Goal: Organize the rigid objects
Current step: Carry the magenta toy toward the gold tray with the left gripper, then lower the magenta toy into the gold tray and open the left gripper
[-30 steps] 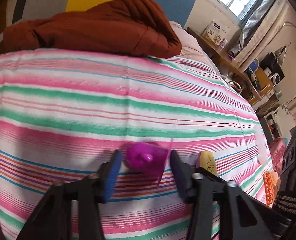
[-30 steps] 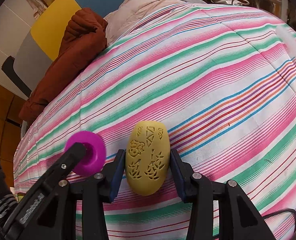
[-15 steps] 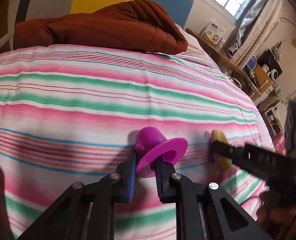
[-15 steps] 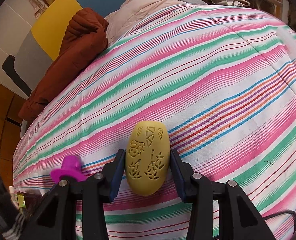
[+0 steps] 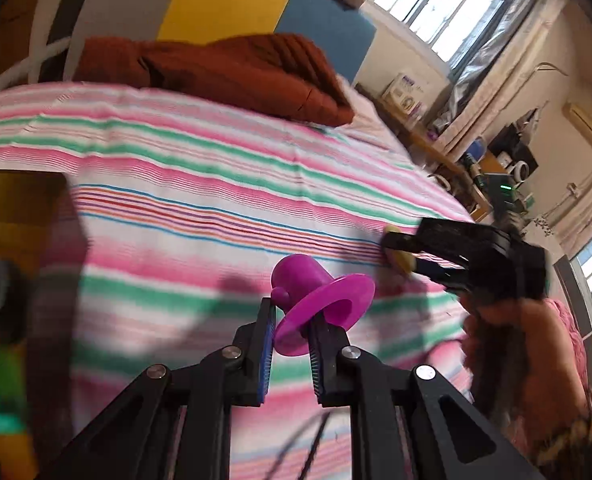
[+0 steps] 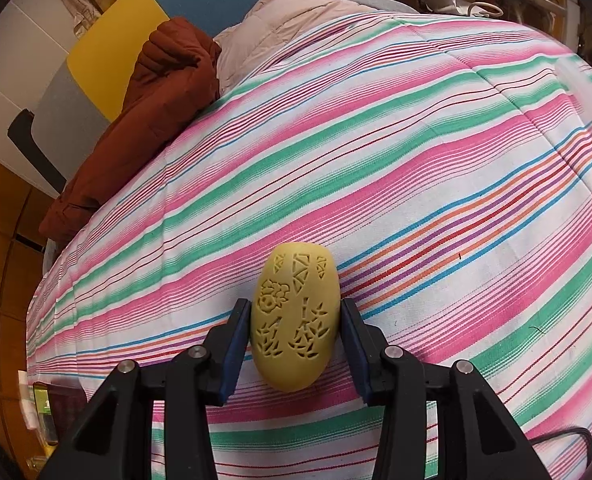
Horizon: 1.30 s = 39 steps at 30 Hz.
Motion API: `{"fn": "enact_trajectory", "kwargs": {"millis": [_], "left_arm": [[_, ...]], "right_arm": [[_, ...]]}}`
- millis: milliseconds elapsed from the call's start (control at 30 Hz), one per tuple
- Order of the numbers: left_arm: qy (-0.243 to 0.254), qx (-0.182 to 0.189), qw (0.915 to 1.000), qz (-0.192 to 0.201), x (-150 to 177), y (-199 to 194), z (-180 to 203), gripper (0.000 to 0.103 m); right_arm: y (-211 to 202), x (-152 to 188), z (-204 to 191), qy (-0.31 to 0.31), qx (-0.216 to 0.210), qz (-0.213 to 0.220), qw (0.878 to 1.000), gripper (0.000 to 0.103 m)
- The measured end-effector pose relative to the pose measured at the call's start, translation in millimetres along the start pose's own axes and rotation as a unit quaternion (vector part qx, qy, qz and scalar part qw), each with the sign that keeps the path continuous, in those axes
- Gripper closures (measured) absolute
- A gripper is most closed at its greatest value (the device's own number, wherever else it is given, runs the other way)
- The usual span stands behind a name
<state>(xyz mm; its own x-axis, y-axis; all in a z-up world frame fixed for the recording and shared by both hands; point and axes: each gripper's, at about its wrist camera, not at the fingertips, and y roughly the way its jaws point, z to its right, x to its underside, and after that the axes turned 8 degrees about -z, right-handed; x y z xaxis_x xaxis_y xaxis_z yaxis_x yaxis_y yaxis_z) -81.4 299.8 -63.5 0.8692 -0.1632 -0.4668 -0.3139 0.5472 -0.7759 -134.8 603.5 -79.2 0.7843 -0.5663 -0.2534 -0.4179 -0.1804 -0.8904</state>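
Magenta plastic sits between the blue pads of the left gripper: a small toy hat with a round crown and a wide flat brim. The jaws have just been closing and now pinch it by the brim's edge, almost fully closed. The hat is tilted, its crown pointing up and away from the gripper and to the left, and it appears lifted clear of the striped bedsheet (the blur makes this hard to confirm).

Off to the right in the same view is the right gripper, held by a person's hand. Its fingers point across toward the left, with a bit of yellow showing at their tips. The two grippers are near each other but apart.

From the right wrist, that yellow thing is an egg-shaped yellow shell with carved flower and triangle cut-outs. It lies on the sheet with its long axis running straight out along the right gripper's fingers. The jaws stand at a moderate width, one pad pressed against each long flank, so the shell is gripped across its narrow middle and still rests on the bed.

Whichever piece goes next, each hand already has its own.
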Motion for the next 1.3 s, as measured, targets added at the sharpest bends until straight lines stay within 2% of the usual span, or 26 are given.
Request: {"fn": "enact_trajectory", "kwargs": {"millis": [133,300,700,967,1167,1267,1300], "left_arm": [[0.014,0.004,0.9996,0.025,26.4,-41.1,-3.4,0.088],[0.027,-0.008,0.9984,0.049,52.7,-83.9,-17.8,0.088],[-0.006,-0.048,0.9949,0.088,84.3,-151.5,-84.9,0.088],[-0.037,-0.088,0.9893,0.110,97.1,-181.0,-130.9,0.088],[-0.059,-0.119,0.9856,0.104,109.8,-188.0,-161.1,0.088],[-0.072,-0.130,0.9846,0.092,115.9,-187.6,-175.9,0.088],[-0.075,-0.134,0.9840,0.090,118.0,-187.5,-180.6,0.088]], "right_arm": [[-1.6,1.5,-0.1,-0.005,0.004,0.002,1.000,0.058],[-2.0,3.6,0.2,-0.004,0.001,0.004,1.000,0.058],[0.1,6.0,-6.2,-0.016,0.006,0.007,1.000,0.058],[0.6,7.5,-6.0,-0.010,-0.020,0.009,1.000,0.058],[-7.8,10.4,-14.7,-0.023,-0.041,0.029,0.998,0.059],[-14.9,12.5,-21.5,-0.030,-0.048,0.039,0.998,0.065],[-18.9,14.0,-23.4,-0.030,-0.052,0.043,0.997,0.070]]}}
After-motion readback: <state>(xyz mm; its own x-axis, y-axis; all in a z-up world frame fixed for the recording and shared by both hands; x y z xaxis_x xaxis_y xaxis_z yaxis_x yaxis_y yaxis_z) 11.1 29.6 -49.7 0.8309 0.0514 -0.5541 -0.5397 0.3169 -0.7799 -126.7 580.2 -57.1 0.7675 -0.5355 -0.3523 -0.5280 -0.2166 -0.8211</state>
